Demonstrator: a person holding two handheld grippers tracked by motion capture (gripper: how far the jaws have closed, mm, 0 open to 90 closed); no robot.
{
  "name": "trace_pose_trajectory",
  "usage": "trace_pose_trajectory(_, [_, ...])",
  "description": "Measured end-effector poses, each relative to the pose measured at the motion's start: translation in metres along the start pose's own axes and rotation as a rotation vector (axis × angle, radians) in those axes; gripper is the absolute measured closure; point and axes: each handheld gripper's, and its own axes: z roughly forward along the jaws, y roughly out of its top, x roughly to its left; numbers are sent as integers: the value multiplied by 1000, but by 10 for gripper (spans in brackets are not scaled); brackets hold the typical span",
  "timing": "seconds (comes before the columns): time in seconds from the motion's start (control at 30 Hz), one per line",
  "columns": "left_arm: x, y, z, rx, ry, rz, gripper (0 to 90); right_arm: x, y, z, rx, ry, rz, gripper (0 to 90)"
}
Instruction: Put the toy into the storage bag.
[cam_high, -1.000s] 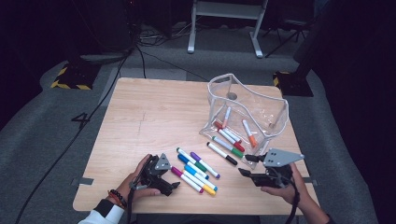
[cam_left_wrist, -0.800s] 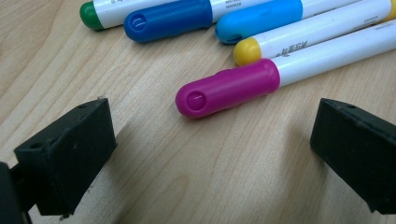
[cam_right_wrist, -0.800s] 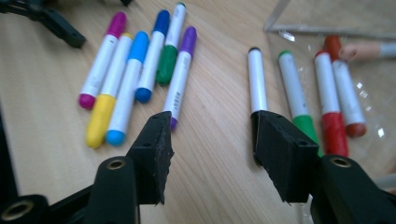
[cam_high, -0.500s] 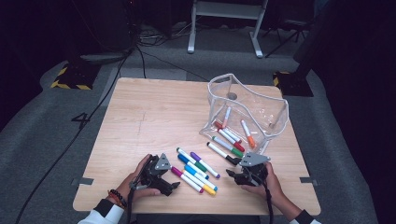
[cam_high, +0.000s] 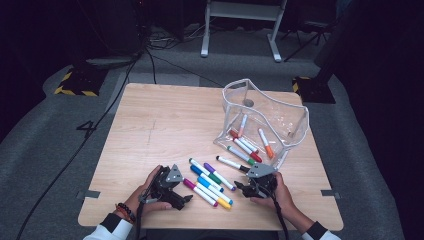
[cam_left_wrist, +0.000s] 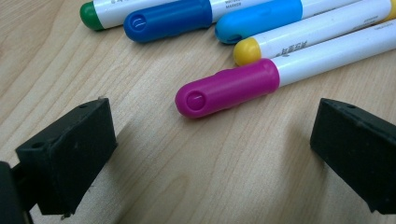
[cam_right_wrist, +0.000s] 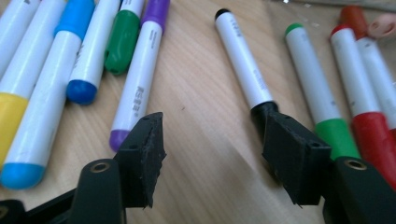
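Lying loose on the table (cam_high: 165, 125): six markers (cam_high: 210, 182).

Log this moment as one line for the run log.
left claw: open, by magenta marker | right claw: open, just widened, nothing between | black marker: beside right jaw | pouch: holds markers

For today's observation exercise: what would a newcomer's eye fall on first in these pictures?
The bright markers fanned out on the table's near edge, between the left gripper and the right gripper, both open. Next, the clear pouch at the right, lying open with more markers inside. In the left gripper view, a magenta cap lies just ahead of the fingers.
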Motion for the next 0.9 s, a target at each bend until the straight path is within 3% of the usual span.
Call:
trace_pose_trajectory(0.27, [0,0,0,0,-1,0,4,0,13,13,13,-59,-18,363])
trace_pose_trajectory(0.43, [-1,0,0,1,-4,1,5,-6,17,21,26,-64,13,383])
trace_pose_trajectory(0.6, [-1,0,0,0,-4,2,4,-7,19,27,41,-38,48,409])
trace_pose_trajectory(0.7, [-1,0,0,0,-4,2,5,-6,19,27,40,-7,73,474])
trace_pose_trajectory(0.9, [-1,0,0,1,-4,2,5,-6,16,25,25,59,73,613])
